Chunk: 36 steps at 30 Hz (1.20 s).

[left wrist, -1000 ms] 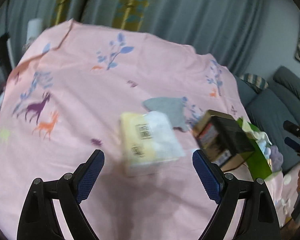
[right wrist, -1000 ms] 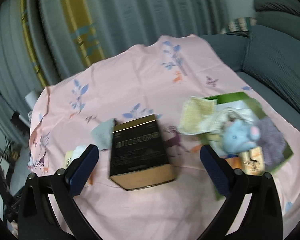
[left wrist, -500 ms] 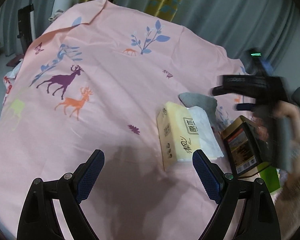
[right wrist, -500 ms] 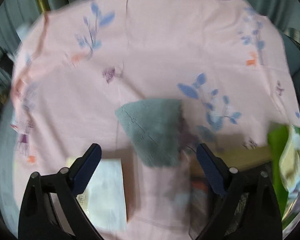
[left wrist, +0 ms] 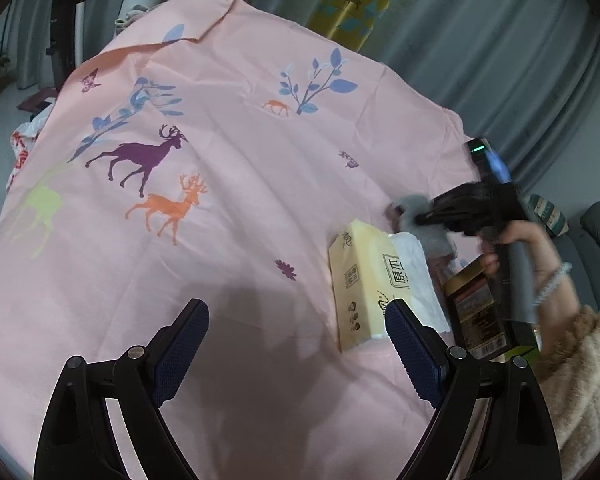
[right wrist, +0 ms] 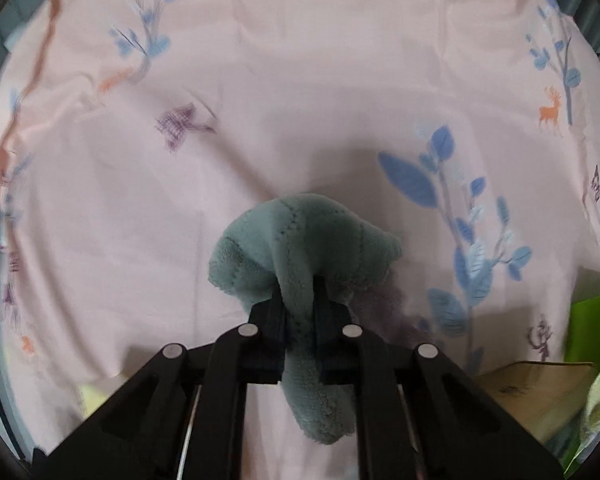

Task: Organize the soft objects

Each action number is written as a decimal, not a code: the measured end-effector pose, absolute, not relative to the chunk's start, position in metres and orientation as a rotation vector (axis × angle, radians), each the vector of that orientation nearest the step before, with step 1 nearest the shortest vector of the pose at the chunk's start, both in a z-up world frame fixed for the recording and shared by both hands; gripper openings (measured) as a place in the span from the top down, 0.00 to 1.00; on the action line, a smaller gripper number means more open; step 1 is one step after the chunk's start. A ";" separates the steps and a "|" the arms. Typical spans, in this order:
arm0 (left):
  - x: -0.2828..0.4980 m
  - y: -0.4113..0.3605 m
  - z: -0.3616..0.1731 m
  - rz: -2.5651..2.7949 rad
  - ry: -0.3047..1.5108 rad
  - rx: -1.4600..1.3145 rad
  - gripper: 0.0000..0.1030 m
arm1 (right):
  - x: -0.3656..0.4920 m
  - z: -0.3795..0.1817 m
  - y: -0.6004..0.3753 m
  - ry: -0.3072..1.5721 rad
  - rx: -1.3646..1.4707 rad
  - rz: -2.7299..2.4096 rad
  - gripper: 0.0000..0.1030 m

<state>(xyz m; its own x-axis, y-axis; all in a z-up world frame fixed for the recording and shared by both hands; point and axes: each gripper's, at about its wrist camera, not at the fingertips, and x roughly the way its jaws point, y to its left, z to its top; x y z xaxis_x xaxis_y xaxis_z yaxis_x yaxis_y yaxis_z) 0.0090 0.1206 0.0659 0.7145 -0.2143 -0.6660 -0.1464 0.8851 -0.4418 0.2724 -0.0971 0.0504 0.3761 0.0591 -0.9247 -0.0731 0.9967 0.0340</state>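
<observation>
Over the pink sheet your right gripper is pinched tight on the grey cloth, light and floppy, best bunched mid-fold; your left gripper hangs wide apart, holding nothing.

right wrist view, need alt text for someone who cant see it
The right gripper is shut on a grey-green fleece cloth, which bunches up between its fingers above a pink sheet printed with blue leaves and small deer. A green bag edge shows at far right.

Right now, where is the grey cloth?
The grey cloth is pinched in the right gripper, bunched over the pink sheet, just beyond the tissue pack.
</observation>
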 end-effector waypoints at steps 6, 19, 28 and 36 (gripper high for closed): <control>0.012 0.119 0.064 -0.045 0.798 -0.512 0.13 | 0.198 0.130 -0.113 1.044 0.054 0.221 0.90; 0.001 0.087 0.067 -0.052 0.808 -0.413 0.13 | 0.011 0.096 -0.117 1.058 0.090 0.401 0.88; -0.001 0.075 0.060 -0.062 0.846 -0.387 0.13 | -0.002 0.030 -0.105 1.128 0.200 0.318 0.78; -0.007 0.068 0.063 -0.150 0.858 -0.430 0.13 | -0.004 0.055 -0.137 1.049 0.311 0.247 0.23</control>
